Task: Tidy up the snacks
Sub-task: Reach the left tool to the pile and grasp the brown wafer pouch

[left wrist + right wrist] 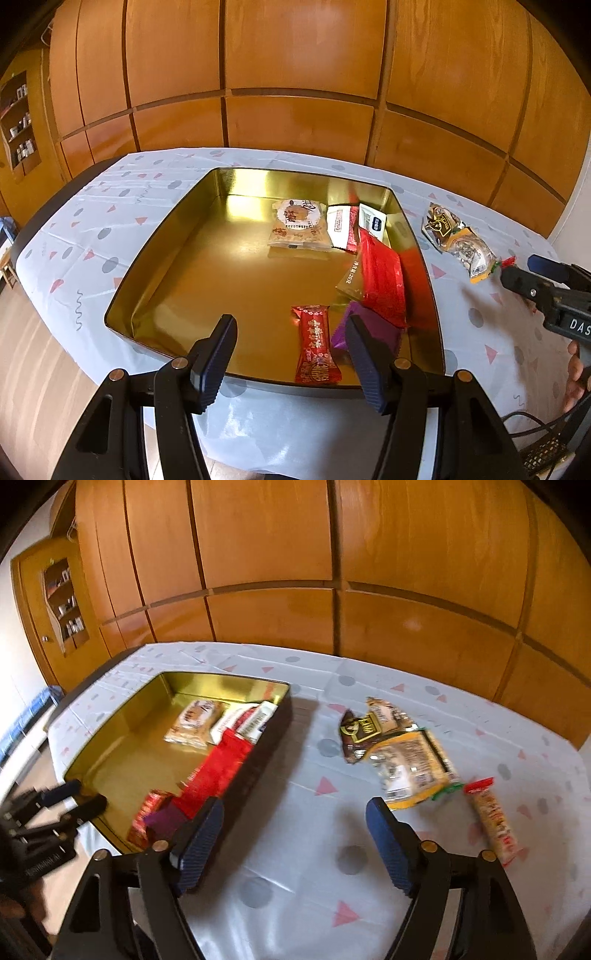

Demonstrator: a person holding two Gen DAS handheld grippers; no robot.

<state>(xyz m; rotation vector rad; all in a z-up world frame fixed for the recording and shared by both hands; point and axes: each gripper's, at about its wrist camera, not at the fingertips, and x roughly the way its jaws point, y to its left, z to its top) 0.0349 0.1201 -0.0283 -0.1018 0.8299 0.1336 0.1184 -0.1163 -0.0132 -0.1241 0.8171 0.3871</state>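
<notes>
Gold tin (pixel 155 280) part-filled — three packets left out; both grippers (pixel 290 354) (pixel 295 834) held agape, empty — stick packet (pixel 493 818) judged next.

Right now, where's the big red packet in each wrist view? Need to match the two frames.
Left wrist: the big red packet lies in the gold tin's right part, right of centre in the picture, against the right wall.
Right wrist: the same packet sits left of centre, just inside the tin's near dark wall.
Shared landmark: the beige pastry packet, toward the tin's far end in both views.
</notes>
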